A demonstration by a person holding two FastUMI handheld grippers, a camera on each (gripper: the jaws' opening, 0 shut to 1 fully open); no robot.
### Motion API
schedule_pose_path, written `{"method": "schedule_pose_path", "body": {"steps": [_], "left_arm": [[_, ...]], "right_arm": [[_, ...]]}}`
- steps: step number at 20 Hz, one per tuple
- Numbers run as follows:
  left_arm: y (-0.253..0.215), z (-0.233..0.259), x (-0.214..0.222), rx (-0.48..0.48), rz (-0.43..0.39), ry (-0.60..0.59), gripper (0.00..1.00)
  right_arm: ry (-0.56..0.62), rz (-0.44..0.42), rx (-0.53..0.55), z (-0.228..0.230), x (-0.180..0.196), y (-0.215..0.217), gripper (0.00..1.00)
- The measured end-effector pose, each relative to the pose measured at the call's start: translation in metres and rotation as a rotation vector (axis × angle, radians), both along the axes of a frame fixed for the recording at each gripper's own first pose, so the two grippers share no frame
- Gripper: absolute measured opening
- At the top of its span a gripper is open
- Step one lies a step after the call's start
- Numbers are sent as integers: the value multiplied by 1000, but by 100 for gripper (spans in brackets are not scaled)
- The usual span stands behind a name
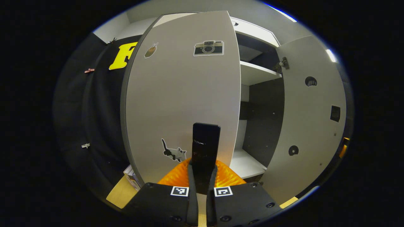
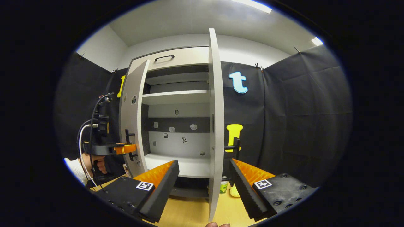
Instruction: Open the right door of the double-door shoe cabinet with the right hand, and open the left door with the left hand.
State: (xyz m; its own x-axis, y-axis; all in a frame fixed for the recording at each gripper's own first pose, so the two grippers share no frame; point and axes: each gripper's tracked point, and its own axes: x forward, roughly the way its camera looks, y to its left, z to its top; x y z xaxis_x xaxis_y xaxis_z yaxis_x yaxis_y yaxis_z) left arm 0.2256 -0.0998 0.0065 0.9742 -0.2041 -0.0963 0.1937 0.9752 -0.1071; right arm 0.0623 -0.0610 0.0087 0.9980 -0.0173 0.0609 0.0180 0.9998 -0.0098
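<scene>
The left gripper (image 1: pixel 202 176) is clamping the black bar handle (image 1: pixel 205 148) of the pale grey left door (image 1: pixel 183 94), swinging it at twelve o'clock. The right gripper (image 2: pixel 202 183) is spreading wide around the open pale grey right door (image 2: pixel 216 126). Next, I judge: finishing the swing, then releasing.

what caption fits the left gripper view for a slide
Left gripper fingers shut on the black bar handle of the grey stickered left cabinet door, right door already open.
</scene>
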Motion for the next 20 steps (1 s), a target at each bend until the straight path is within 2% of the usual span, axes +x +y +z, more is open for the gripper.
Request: {"method": "schedule_pose_path", "body": {"steps": [6,11,16,17,20], "left_arm": [[15,1,-17,-15,-2,-1,15],[27,1,-25,-12,-3,-9,14],[33,0,-33,-3,-40,-8,16],[34,1,-34,-11,-44,-9,12],[42,3,-38,-14,-54,-17,16]], "right_arm": [[5,20,21,-4,12,1,99],[17,-14,42,-3,7,-12,99],[4,-55,21,3,-7,-20,99],[1,-65,12,3,-9,-22,99],[3,-83,12,0,-13,-23,99]]}}
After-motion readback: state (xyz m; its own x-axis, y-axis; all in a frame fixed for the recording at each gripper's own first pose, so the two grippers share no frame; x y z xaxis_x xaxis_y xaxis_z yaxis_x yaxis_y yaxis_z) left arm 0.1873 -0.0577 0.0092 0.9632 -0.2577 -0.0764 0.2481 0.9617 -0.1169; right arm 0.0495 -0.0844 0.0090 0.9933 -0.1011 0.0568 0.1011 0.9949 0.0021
